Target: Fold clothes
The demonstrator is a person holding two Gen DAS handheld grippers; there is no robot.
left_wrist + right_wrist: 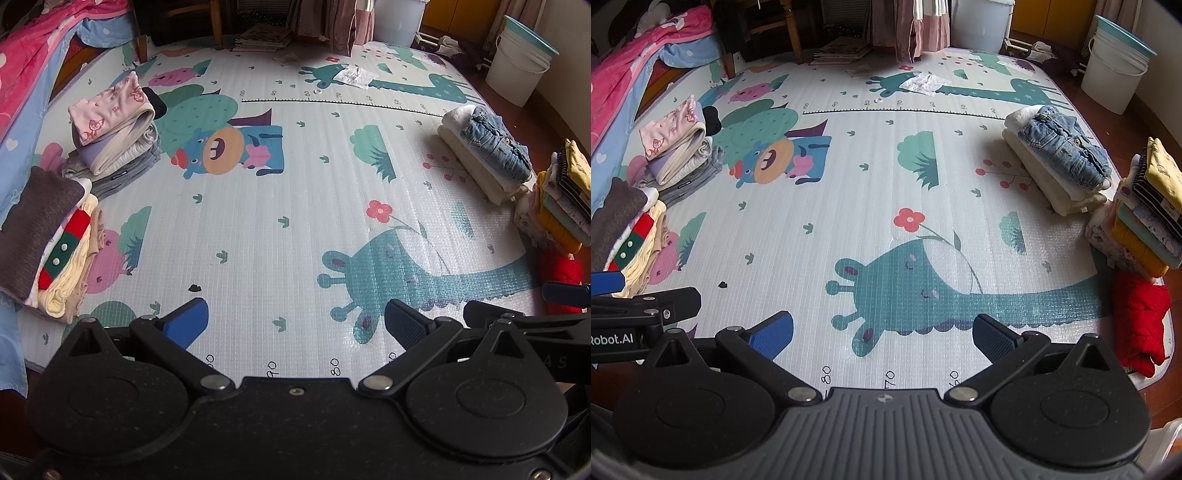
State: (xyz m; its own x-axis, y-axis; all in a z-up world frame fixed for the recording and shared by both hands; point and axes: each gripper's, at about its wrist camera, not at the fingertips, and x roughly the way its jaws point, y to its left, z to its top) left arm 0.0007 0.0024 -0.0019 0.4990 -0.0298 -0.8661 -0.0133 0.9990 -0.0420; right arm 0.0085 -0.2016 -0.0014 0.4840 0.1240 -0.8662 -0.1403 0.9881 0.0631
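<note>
Nearest, two claws side by side above a cartoon play mat (295,229) on the floor: left claw (295,325) spread wide, nothing between its blue pads; right claw (882,332) equally wide and empty. Just beyond, bare mat printed with a teal giraffe, a red flower and a ruler scale. Near left edge of the mat, a folded stack (44,240) topped by a brown knit, with a red, green and cream knit beneath. Near right edge, a crumpled red padded garment (1141,325), unfolded, partly off the mat. Behind it, a tall tilted stack (1148,214) of yellow, striped and teal folded pieces. Farther on the right, a folded denim jacket (1067,147) resting on cream folded clothes. Farther on the left, a pile (114,129) with pink fox-print fabric on top, grey layers below. At the far end, a crumpled white wrapper (354,75) on the mat, a white bucket (517,62) off its right corner, pink bedding (33,62) along the left.
</note>
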